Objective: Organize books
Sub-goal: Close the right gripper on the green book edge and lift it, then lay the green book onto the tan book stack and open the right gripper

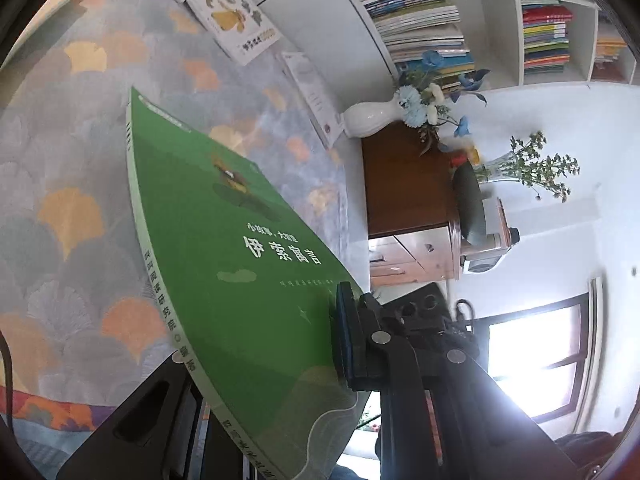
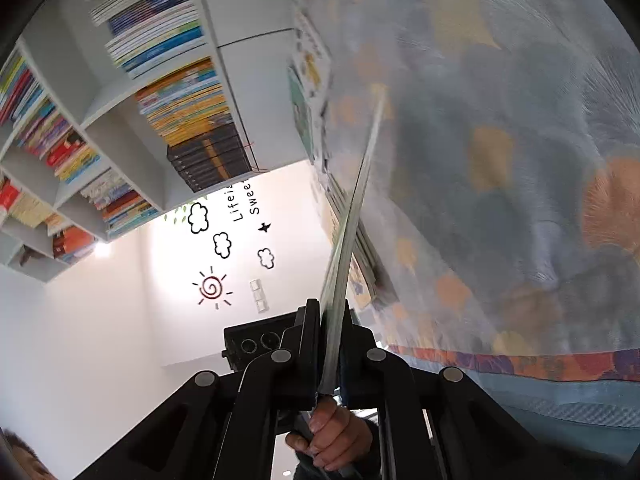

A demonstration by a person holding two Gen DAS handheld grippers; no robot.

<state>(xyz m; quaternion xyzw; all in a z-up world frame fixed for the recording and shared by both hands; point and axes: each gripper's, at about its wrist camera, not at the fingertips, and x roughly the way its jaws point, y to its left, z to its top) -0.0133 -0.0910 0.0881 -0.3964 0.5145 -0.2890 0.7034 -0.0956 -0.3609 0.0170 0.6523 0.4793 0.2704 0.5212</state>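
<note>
Fingers (image 1: 348, 336) of the left gripper pinch a green paperback book (image 1: 240, 256) above the grey leaf-patterned rug (image 1: 80, 160). Right gripper (image 2: 330, 344) pinches a thin book (image 2: 348, 236) edge-on. Only its view shows the sun sticker (image 2: 212, 288); white bookshelves (image 1: 496, 20) show in both.

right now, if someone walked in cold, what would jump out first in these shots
The green book fills the left wrist view, clamped in the left tongs above the leaf-patterned rug. In the right wrist view, the right tongs pinch a thin book edge-on. Behind stands a white bookshelf crammed with colourful spines.
</note>
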